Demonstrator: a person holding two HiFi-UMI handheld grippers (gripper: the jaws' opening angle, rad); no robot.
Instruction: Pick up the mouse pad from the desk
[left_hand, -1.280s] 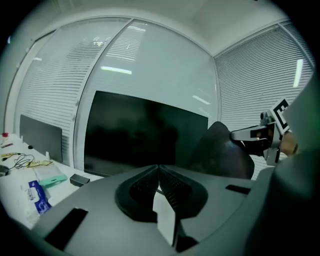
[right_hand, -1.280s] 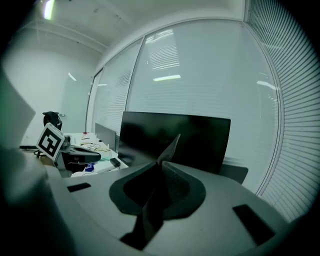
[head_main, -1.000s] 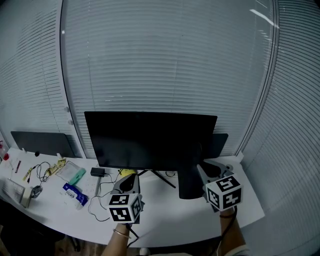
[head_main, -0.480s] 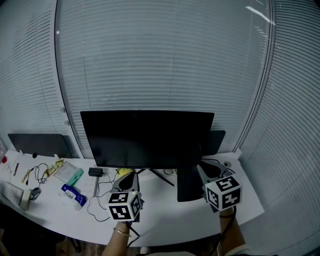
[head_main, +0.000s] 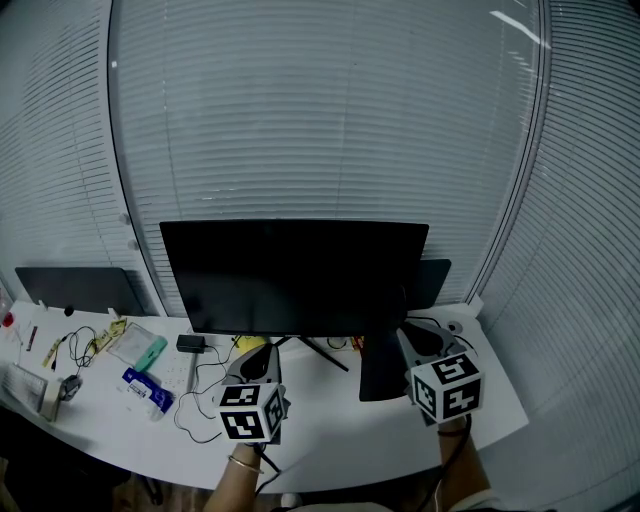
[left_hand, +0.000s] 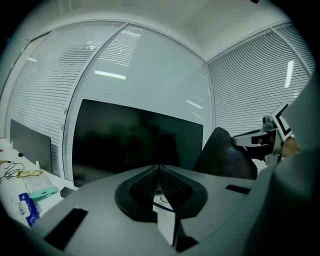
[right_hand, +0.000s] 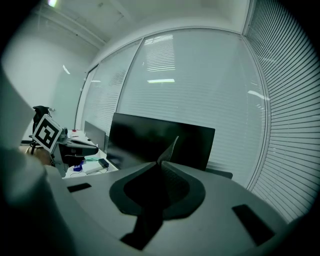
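– Right claw (head_main: 408, 338) first, from the head view: it is pinching the top edge of the pad (head_main: 380, 368), and its jaws have just squeezed in a touch tighter on it.

– So nothing big has changed?

– No. The pad hangs as a dark sheet in front of the screen (head_main: 295, 278), in much the same spot as a second ago. Its lower edge looks clear of the desk (head_main: 330, 435), though from this steep angle I can't be sure. The firmer pinch tells me the lift is nearly done.

– And the left claw (head_main: 264, 352)?

– Low over the desk, left of the pad, carrying nothing.

– Left gripper view?

– Jaws pressed together, nothing between them. Off to the right the pad dangles from the right claw, limp and upright.

– Right gripper view?

– A thin grey edge of the pad pokes up from between the closed jaws. That settles the grip.

– Any containers?

– No box or tray. Back in the head view, far left on the desk, a clear pouch (head_main: 128, 340) seems to hold a teal item, but it's too small to be certain. Cables (head_main: 85, 345) lie loose beside it.
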